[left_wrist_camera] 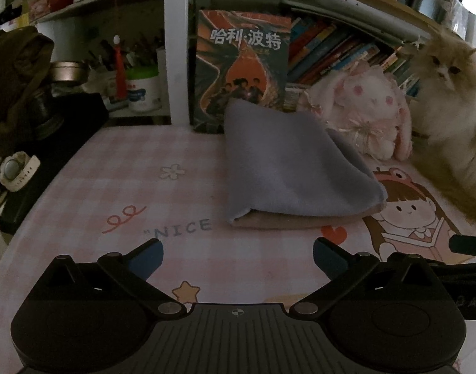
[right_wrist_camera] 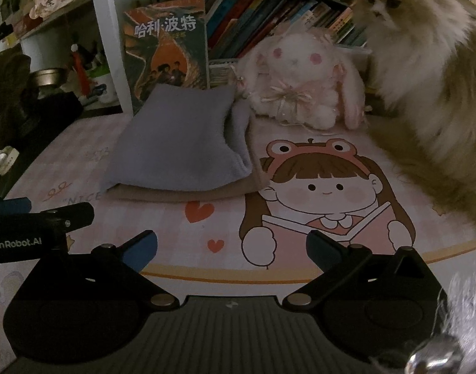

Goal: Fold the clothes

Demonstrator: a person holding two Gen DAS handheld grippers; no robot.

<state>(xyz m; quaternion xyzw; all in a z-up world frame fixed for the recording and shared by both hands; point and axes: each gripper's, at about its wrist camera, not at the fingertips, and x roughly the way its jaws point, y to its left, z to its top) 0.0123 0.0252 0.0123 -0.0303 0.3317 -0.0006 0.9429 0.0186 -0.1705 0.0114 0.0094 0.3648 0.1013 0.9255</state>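
A folded grey-blue cloth [left_wrist_camera: 287,162] lies on a folded tan cloth [left_wrist_camera: 294,219] on the pink checked table mat [left_wrist_camera: 113,193]. The stack also shows in the right wrist view, grey-blue cloth [right_wrist_camera: 178,143] on the tan cloth [right_wrist_camera: 182,194]. My left gripper [left_wrist_camera: 238,252] is open and empty, a short way in front of the stack. My right gripper [right_wrist_camera: 231,246] is open and empty, in front and to the right of the stack, over the cartoon girl print [right_wrist_camera: 325,193]. The left gripper's side [right_wrist_camera: 41,218] shows at the left of the right wrist view.
A fluffy cat [right_wrist_camera: 425,78] sits at the right of the mat, beside a plush rabbit [right_wrist_camera: 303,84]. A book [left_wrist_camera: 241,65] stands behind the stack, before a shelf of books [left_wrist_camera: 337,53]. A watch [left_wrist_camera: 16,171] and dark items [left_wrist_camera: 16,87] lie at the left.
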